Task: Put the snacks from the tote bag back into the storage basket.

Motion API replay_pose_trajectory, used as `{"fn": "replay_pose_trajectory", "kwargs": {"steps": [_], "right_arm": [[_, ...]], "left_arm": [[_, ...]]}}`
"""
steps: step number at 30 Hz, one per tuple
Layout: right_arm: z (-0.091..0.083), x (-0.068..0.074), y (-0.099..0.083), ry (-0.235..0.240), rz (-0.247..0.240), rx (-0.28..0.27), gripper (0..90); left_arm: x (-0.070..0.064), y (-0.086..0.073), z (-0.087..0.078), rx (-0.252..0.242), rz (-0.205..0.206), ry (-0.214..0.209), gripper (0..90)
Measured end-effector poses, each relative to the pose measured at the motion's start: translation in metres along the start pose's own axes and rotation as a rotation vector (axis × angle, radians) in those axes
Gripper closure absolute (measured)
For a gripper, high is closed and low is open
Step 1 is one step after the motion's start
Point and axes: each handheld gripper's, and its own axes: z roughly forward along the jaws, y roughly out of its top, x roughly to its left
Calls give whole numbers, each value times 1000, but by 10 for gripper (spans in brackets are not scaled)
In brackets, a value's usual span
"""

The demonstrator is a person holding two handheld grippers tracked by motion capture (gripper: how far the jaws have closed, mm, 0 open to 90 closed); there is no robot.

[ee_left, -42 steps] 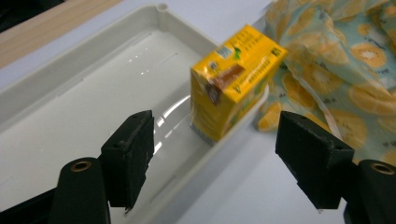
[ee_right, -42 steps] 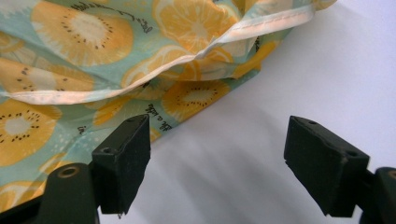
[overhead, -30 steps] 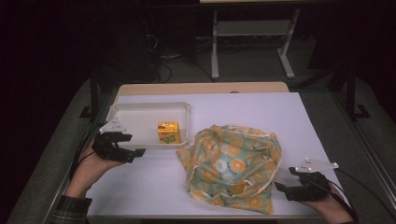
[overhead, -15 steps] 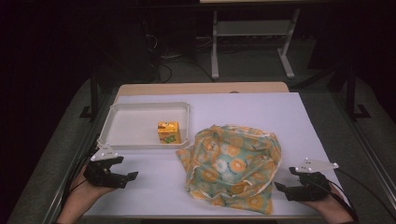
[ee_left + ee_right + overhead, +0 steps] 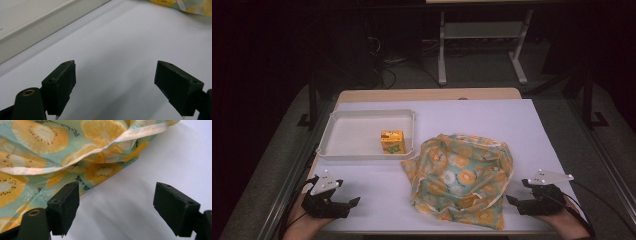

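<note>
With the crumpled teal fabric bag printed with orange citrus slices (image 5: 459,177) lying at the table's five o'clock, the right gripper (image 5: 512,201), jaws wide and empty, should pinch its near hem squarely, while the left gripper (image 5: 353,203) waits wide open at seven o'clock.

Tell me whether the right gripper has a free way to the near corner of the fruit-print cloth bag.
Probably yes. The right gripper sits open on the white table sheet just beside the crumpled fruit-print cloth bag, whose hem lies just ahead of its jaws, with bare sheet between.
</note>
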Motion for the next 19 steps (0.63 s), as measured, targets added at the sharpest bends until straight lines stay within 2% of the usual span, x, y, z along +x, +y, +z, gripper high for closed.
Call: {"fn": "replay_pose_trajectory", "kwargs": {"steps": [5, 8, 19], "right_arm": [[1, 0, 0, 2, -2, 7, 203], [3, 0, -1, 3, -3, 10, 203], [4, -1, -1, 5, -10, 7, 201]], "left_arm": [[-3, -1, 9, 22, -3, -31, 173], [-5, -1, 13, 54, 28, -43, 172], [-6, -2, 18, 74, 51, -43, 172]]}}
